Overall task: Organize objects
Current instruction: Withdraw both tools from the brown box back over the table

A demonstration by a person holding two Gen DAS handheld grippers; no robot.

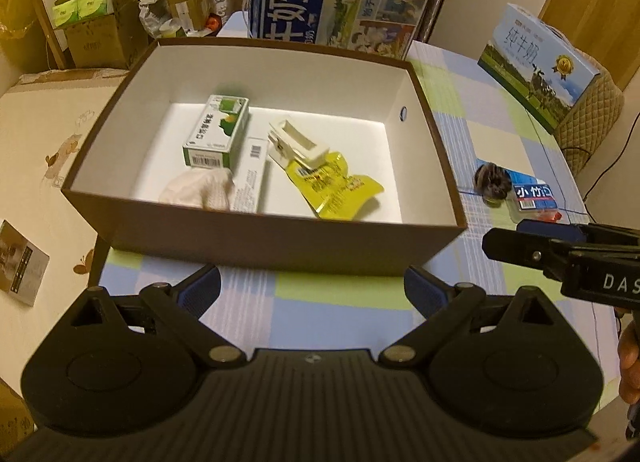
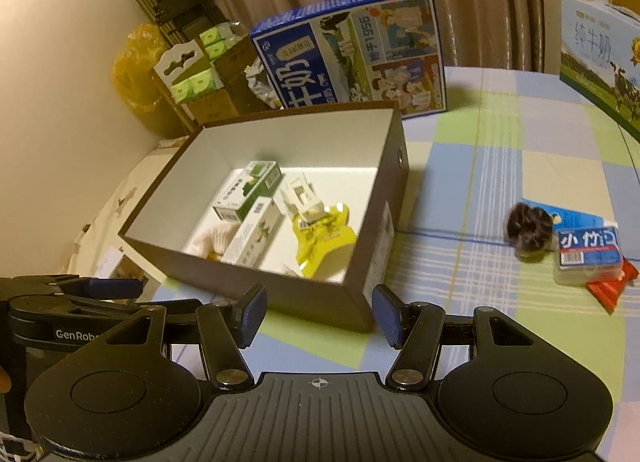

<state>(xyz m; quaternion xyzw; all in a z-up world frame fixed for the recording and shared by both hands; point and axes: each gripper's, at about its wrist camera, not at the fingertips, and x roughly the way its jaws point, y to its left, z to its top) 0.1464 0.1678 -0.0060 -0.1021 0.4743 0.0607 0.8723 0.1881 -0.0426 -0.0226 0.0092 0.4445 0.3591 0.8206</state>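
An open brown box [image 1: 280, 246] with a white inside stands on the checked tablecloth. It holds a green carton [image 1: 218, 132], a long white box [image 1: 252, 174], a white cloth [image 1: 200, 190], a white clip [image 1: 298, 142] and a yellow pouch [image 1: 332, 186]. My left gripper [image 1: 312, 288] is open and empty in front of the box's near wall. My right gripper [image 2: 320, 314] is open and empty at the box's near right corner [image 2: 300, 298]. To the right of the box lie a dark hair scrunchie [image 2: 530, 232], a blue-labelled pack [image 2: 588, 254] and a red packet [image 2: 612, 286].
A big blue milk carton [image 1: 340, 2] stands behind the box and a light blue one [image 1: 540, 62] at the far right. Cardboard boxes with green packs [image 1: 96, 10] are stacked beyond the table's left edge. A card [image 1: 22, 262] lies at the left.
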